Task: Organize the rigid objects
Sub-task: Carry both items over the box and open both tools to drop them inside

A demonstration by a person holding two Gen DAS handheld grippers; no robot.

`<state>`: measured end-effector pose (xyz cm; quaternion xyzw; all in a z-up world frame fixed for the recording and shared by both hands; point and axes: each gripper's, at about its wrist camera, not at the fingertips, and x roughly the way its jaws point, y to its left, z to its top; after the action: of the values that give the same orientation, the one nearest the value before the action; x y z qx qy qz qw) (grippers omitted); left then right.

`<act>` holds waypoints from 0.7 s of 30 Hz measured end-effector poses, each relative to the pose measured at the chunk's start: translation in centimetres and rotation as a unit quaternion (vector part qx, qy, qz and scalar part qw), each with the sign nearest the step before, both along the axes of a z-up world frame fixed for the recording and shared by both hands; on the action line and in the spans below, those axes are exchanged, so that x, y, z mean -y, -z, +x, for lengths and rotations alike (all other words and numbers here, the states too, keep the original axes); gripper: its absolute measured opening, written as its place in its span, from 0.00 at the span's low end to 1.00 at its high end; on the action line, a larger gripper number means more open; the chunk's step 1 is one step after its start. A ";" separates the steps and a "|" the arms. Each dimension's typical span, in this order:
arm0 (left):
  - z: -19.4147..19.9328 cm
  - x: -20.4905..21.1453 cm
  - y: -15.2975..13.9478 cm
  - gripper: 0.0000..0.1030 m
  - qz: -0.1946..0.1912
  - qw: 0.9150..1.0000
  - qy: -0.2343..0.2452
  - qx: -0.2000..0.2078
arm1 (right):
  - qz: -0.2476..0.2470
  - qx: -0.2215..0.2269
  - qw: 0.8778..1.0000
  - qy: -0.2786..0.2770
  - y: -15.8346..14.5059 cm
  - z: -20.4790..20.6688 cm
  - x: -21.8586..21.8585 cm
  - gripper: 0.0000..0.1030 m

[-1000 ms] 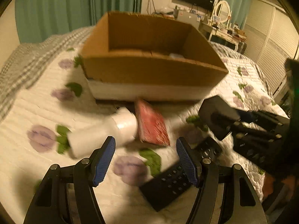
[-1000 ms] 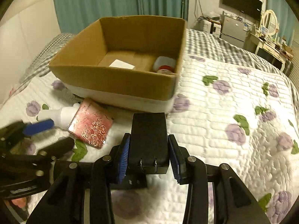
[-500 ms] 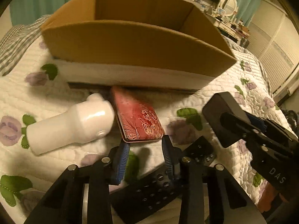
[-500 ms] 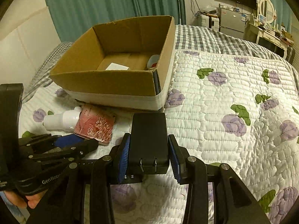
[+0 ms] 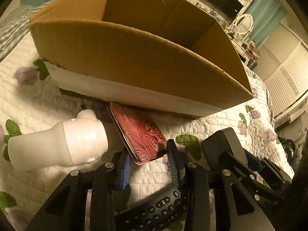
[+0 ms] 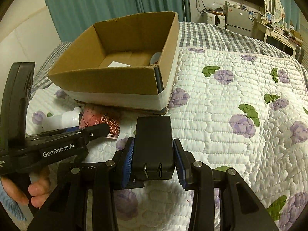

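While the right hand-held gripper (image 6: 154, 165) keeps its pads clamped on the black power adapter (image 6: 154, 144) at the lower centre of its frame, the left hand-held gripper (image 5: 148, 165) is where the change has come. A second ago its jaws stood wide above the bed; now they have narrowed sharply and dropped low, bracketing the near corner of the red embossed case (image 5: 140, 134). The pads look very close to the case's edges, though I cannot tell if they truly press on it, so I would call the grasp forming rather than made. Beneath that gripper lies a black remote control (image 5: 154, 213), half hidden at the bottom of the frame. To the left of the case rests a white bottle (image 5: 57, 146) on its side, just beside it on the quilted bed (image 6: 231, 100). Farther up stands the cardboard box (image 5: 134, 57), its wall nearly touching the case's far end. Judging by this, the case looks the next thing bound for the box, the adapter too.
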<state>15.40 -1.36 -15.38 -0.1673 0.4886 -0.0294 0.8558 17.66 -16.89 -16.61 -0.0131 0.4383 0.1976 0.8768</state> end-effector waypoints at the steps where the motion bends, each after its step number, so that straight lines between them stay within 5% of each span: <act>1: -0.1 0.0 -0.1 0.33 0.000 1.000 0.001 0.002 | -0.002 0.001 1.000 0.000 0.0 0.0 0.0 0.37; 10: -1.9 0.9 -1.9 0.09 0.065 0.998 0.011 0.023 | -0.022 0.024 0.999 0.001 -1.2 -1.0 -0.3 0.37; 21: -5.8 3.2 -6.6 0.09 0.105 0.991 0.019 0.084 | -0.020 0.075 0.997 0.007 -5.7 -4.2 0.7 0.37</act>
<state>9.59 -4.55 -8.83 -0.0645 0.4182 -0.0085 0.9060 13.44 -17.62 -10.88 -0.0418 0.3753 0.1810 0.9081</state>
